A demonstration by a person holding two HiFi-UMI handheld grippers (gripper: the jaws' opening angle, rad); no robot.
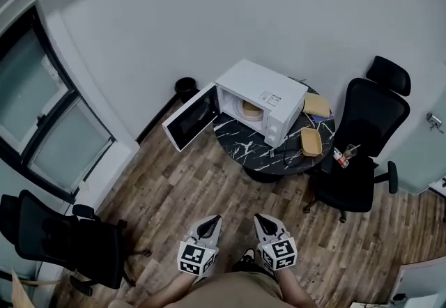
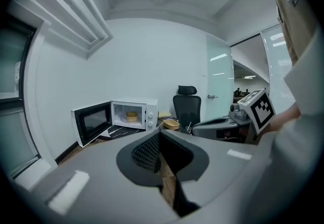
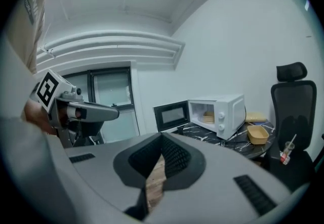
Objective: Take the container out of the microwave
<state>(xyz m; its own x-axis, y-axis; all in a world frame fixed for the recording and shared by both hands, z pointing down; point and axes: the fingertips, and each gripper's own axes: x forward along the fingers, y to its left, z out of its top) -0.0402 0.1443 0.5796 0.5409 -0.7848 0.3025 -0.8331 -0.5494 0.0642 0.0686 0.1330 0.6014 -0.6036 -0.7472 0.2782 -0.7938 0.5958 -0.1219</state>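
Ahead, white microwave on a round black table with a marble pattern. Its door stands wide open to the left.

Round tan container sits inside the microwave cavity, on the cavity floor, touched by neither gripper.

Left gripper and right gripper appear low in the head view, side by side. Both are well apart from the table and point toward the microwave. The jaws of each meet at the tips, with nothing held between them. Only the wooden floor shows through the gap behind the tips.

On the table to the right of the microwave:
- a tan tray near the table edge
- a tan box behind it

Black office chair stands just beside the table on the right, with a small bottle on its seat. A second black chair is at lower left, near the window. Small black bin stands against the wall behind the open door.
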